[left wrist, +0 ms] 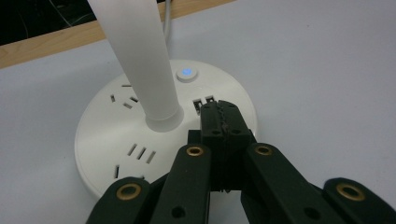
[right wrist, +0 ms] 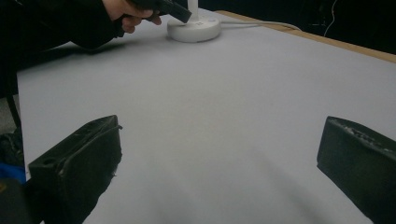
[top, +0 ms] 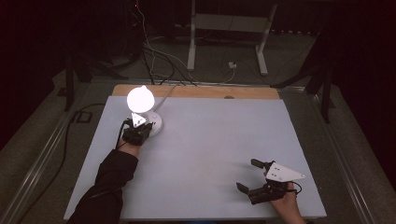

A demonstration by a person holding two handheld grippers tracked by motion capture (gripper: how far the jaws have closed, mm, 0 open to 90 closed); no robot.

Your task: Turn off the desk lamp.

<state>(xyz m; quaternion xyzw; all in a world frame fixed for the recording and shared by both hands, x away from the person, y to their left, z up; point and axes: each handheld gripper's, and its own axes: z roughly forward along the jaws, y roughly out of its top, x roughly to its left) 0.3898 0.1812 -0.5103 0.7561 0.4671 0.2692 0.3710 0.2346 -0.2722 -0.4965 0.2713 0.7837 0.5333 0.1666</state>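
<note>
The left hand-held gripper [left wrist: 219, 114], jaws clenched on nothing, rests its tip on the lamp base [left wrist: 116, 140] at the counter's [top: 210, 154] far left, a rigid, smooth, bottom-heavy plastic disc best handled by its stiff upright stem [left wrist: 140, 60], while the right hand-held gripper [top: 252, 179] idles wide open.

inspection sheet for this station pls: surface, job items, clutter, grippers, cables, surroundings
Surface: pale grey rectangular table top with a bare wooden strip along its far edge.
Job's things: white desk lamp with a round socket base; its head is lit, and the small button on the base glows blue.
Clutter: nothing seen.
Grippers: left gripper has its jaws shut, tips over the lamp base just short of the button; contact cannot be told. Right gripper is open, over bare table.
Cables: white lamp cord runs off the far edge; loose cables on the floor.
Surroundings: dark room, white frame legs behind the table.
</note>
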